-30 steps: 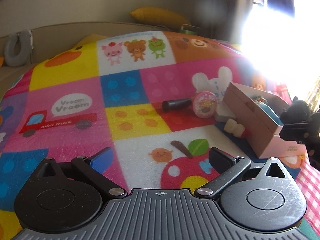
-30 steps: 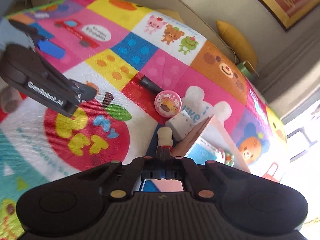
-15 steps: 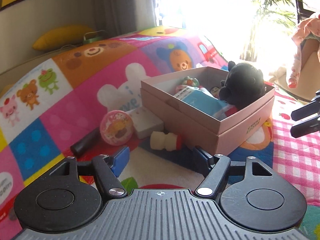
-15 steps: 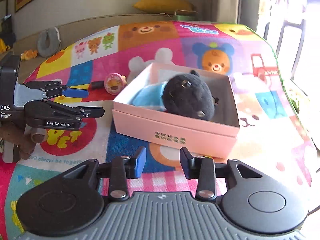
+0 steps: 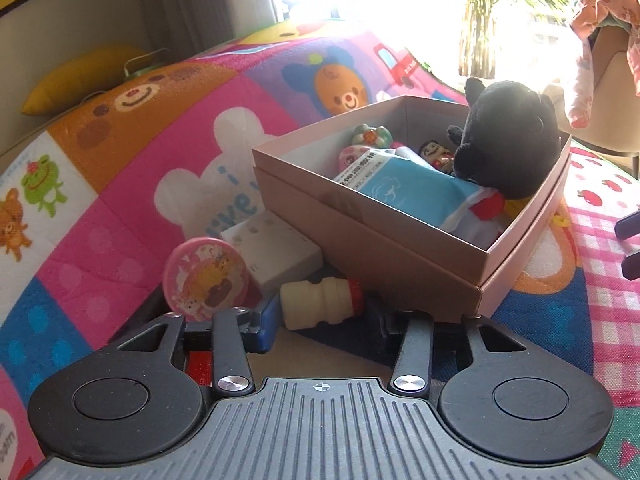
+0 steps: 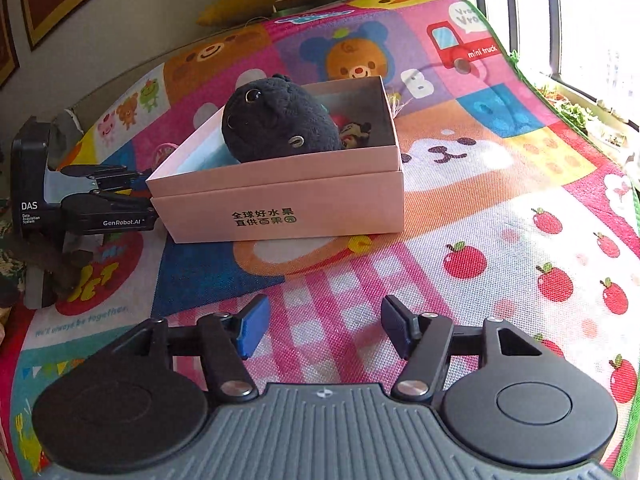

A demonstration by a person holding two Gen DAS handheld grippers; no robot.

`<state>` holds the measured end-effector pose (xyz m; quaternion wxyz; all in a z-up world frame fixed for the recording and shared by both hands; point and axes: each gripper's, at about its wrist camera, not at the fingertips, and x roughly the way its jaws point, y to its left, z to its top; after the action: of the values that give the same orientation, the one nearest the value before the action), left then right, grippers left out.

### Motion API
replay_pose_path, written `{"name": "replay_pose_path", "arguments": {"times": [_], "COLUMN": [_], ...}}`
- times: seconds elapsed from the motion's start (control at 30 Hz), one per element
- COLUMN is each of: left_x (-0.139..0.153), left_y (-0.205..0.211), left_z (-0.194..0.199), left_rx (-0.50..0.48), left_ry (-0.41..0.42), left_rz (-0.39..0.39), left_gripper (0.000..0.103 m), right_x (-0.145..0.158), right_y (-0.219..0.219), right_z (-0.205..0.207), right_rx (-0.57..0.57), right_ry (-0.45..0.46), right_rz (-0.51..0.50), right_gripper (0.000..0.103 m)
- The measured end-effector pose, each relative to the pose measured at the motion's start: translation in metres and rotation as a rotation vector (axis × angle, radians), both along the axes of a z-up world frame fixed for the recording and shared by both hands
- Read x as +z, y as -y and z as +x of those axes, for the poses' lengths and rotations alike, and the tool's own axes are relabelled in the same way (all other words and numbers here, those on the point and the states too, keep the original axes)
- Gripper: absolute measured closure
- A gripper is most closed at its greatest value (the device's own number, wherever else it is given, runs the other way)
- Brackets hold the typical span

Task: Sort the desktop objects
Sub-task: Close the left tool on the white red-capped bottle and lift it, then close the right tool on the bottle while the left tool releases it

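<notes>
Bottle (image 5: 320, 303), small and cream with a red cap, lies on its side on the mat (image 5: 120, 208), just beside the pink box (image 5: 400, 264) and between the fingers of the left gripper (image 5: 320, 322). Its jaws have just been closing on it; the blue pad sits at the bottle's base, but whether both pads press yet cannot be told. Round pink toy (image 5: 206, 278) and white block (image 5: 272, 250) crowd the bottle's far side, touching or nearly so.

Box holds a black plush (image 6: 276, 124), a blue packet (image 5: 408, 194) and small figures.

Right gripper (image 6: 324, 330) hangs over the checked mat well in front of the box, half spread, nothing in it; its jaws have just been opening.

Risks, as judged: the bottle is round and may roll or squirt out of an off-centre pinch; the near box wall may catch the right-hand finger; the pink toy may be nudged.

Room: tight around the bottle; open mat on the apple-print side; free space in the box is mostly beside the plush.
</notes>
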<state>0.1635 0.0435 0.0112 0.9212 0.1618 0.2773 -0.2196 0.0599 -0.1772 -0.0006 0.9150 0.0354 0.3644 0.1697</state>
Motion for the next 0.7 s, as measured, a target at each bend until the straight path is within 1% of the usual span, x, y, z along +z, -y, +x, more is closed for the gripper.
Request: {"name": "replay_pose_path", "arguments": {"times": [0.13,0.2,0.33,0.47,0.57,0.63,0.7], "left_x": [0.009,0.018,0.030,0.022,0.012,0.007,0.000], "left_y": [-0.004,-0.008,-0.003,0.024,0.042,0.050,0.052], "left_z": [-0.018,-0.037,-0.080,-0.118,-0.130,-0.131,-0.126], "left_rx": [0.063,0.083,0.069,0.019,0.006,0.021,0.066], "left_ry": [-0.006,-0.024,-0.107,-0.225,-0.318,-0.338,-0.364], "left_rz": [-0.016,-0.056,-0.189,-0.335,-0.456,-0.494,-0.519], "left_gripper": [0.054,0.054,0.054,0.054,0.054,0.054,0.054], "right_x": [0.001,0.003,0.008,0.014,0.023,0.029,0.033], "right_y": [0.000,0.000,0.001,-0.001,-0.003,-0.003,-0.002], "right_z": [-0.004,-0.008,-0.016,-0.014,-0.013,-0.016,-0.021], "right_rx": [-0.002,-0.005,-0.010,-0.027,-0.031,-0.031,-0.033], "right_ry": [0.011,0.018,0.035,0.066,0.097,0.118,0.133], "right_rz": [0.006,0.009,0.028,0.042,0.057,0.067,0.073], "right_gripper": [0.039,0.039,0.039,0.039,0.039,0.037,0.035]}}
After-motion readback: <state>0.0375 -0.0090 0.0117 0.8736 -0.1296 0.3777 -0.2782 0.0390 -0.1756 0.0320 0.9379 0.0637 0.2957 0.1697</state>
